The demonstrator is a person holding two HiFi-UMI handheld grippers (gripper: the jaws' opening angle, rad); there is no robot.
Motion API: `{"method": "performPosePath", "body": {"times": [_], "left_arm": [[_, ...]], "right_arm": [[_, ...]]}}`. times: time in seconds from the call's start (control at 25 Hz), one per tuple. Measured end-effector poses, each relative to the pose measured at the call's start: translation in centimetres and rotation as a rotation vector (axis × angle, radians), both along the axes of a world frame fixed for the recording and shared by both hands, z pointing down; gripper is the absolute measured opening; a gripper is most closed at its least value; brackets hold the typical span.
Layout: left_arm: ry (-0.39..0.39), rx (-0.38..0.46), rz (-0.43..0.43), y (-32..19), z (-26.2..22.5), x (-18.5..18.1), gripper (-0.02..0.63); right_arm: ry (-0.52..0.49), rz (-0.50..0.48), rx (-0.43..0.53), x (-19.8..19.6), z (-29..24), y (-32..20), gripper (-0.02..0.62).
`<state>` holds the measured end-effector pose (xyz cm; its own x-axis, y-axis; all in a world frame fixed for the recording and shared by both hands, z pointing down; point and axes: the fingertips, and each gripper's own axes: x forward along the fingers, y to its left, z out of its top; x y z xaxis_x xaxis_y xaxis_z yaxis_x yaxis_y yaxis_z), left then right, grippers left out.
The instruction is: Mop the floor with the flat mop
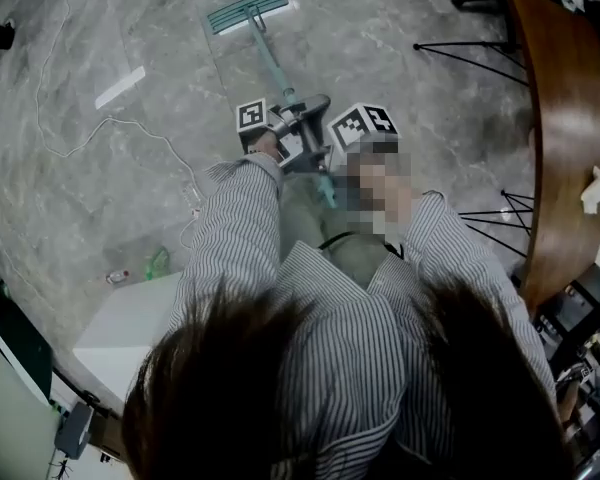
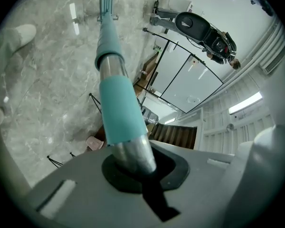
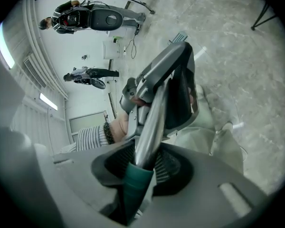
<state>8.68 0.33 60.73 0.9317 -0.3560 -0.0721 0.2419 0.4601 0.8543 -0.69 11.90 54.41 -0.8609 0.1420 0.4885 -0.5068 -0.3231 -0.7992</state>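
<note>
The flat mop's teal head [image 1: 248, 9] lies flat on the grey marble floor, far ahead of me. Its pole [image 1: 273, 68] slants back toward my body. My left gripper [image 1: 302, 111] is shut on the pole, lower down than the right one. In the left gripper view the left gripper [image 2: 133, 167] clamps the metal pole [image 2: 118, 113], which runs out to the mop head [image 2: 106, 1]. My right gripper [image 1: 330, 160] is shut on the pole's upper end. In the right gripper view the right gripper [image 3: 140, 167] closes round the pole at its teal grip [image 3: 134, 186], with the left gripper [image 3: 168, 87] further along.
A curved wooden table [image 1: 565, 138] with a crumpled tissue [image 1: 595, 190] stands at the right, black stand legs [image 1: 470, 58] beside it. A white cable [image 1: 100, 133] snakes over the floor at the left. A white box [image 1: 130, 323] and a green bottle [image 1: 158, 261] sit near my left side.
</note>
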Motion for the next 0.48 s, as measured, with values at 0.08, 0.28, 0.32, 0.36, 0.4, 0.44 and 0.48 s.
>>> {"method": "performPosePath", "body": {"times": [0.08,0.28,0.32,0.36,0.4,0.44,0.48], "left_arm": [[-0.005,-0.001,-0.005,3.0,0.0,0.6,0.006],[0.000,-0.016,-0.013,10.5,-0.9,2.1,0.006],[0.002,-0.020,-0.015,11.8,-1.1,2.5,0.006],[0.003,-0.026,-0.018,13.0,-1.4,2.7,0.006],[0.006,-0.033,-0.023,14.0,-1.6,2.9,0.006],[0.012,-0.039,-0.028,15.0,-1.9,3.0,0.006],[0.019,-0.045,-0.033,15.9,-2.2,3.0,0.006]], "right_arm": [[-0.004,-0.005,-0.002,0.7,-0.1,3.0,0.110],[-0.007,-0.019,-0.019,2.3,-0.9,10.6,0.110],[-0.007,-0.020,-0.023,2.6,-1.2,11.8,0.110],[-0.006,-0.021,-0.026,2.9,-1.5,13.0,0.110],[-0.006,-0.022,-0.030,3.1,-1.8,14.1,0.110],[-0.007,-0.022,-0.035,3.2,-2.1,15.0,0.110],[-0.008,-0.021,-0.039,3.2,-2.4,15.9,0.110]]}}
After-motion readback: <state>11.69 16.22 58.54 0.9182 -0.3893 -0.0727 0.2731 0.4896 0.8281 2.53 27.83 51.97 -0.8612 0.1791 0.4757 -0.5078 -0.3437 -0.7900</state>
